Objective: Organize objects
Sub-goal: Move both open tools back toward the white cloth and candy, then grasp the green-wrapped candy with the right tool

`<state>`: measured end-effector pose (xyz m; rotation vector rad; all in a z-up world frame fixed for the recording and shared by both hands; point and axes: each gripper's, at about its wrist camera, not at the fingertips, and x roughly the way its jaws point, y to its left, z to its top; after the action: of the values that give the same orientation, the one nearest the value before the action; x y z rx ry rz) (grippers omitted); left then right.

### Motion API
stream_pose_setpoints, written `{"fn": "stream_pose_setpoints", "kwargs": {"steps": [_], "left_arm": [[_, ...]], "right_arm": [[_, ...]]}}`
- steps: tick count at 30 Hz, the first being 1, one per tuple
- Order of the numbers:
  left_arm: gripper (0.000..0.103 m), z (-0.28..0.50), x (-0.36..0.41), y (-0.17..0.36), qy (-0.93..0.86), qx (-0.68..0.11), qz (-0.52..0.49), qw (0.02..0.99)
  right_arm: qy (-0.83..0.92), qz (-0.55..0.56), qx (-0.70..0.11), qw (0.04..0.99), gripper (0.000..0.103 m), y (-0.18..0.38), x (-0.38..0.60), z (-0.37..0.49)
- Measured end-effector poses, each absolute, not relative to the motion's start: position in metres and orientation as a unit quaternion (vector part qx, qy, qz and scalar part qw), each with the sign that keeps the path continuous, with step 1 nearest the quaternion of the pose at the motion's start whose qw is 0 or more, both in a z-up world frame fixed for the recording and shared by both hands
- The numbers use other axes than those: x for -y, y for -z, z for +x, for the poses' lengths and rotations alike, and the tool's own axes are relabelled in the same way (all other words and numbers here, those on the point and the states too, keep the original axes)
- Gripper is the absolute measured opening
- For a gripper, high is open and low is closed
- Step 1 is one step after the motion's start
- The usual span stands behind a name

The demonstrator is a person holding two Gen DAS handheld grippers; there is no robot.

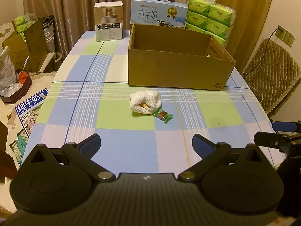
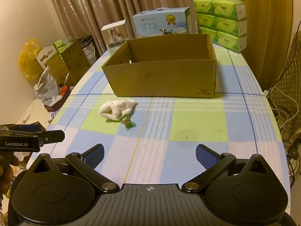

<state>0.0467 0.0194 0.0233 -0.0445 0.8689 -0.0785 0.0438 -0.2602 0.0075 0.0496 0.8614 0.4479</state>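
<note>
We see an open cardboard box (image 1: 176,69) standing on the checked tablecloth (image 1: 120,146); little of its inside shows, only bare walls and one small pale thing we cannot make out. In front of it, well apart, lies a crumpled white cloth (image 1: 145,100) with a green-wrapped candy (image 1: 162,115) touching its near edge. Our left gripper (image 1: 146,145) and right gripper (image 2: 149,155) both hover above the table, jaws spread wide, holding nothing

Blue milk carton (image 1: 159,12): "PURE MILK". Cardboard box (image 2: 161,79): "361°". Left gripper (image 2: 50,136) body: "GenRobot.AI".
</note>
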Motion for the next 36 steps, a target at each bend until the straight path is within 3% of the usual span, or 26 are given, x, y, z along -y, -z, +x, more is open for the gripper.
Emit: {"fn": "stream_pose_setpoints", "kwargs": {"steps": [17, 22, 29, 36], "left_arm": [[0.101, 0.077, -0.044, 0.001, 0.034, -0.426, 0.000, 0.904], [0.101, 0.094, -0.052, 0.009, 0.036, -0.417, -0.004, 0.908], [0.101, 0.118, -0.060, 0.027, 0.036, -0.414, 0.003, 0.910], [0.101, 0.138, -0.067, 0.040, 0.053, -0.420, 0.006, 0.906]], "right_arm": [[-0.249, -0.028, -0.401, 0.881, 0.098, 0.022, 0.224, 0.064], [-0.266, -0.043, -0.399, 0.876, 0.084, 0.034, 0.207, 0.079], [-0.281, -0.064, -0.399, 0.871, 0.078, 0.056, 0.188, 0.101], [-0.306, -0.082, -0.404, 0.858, 0.064, 0.076, 0.167, 0.122]]}}
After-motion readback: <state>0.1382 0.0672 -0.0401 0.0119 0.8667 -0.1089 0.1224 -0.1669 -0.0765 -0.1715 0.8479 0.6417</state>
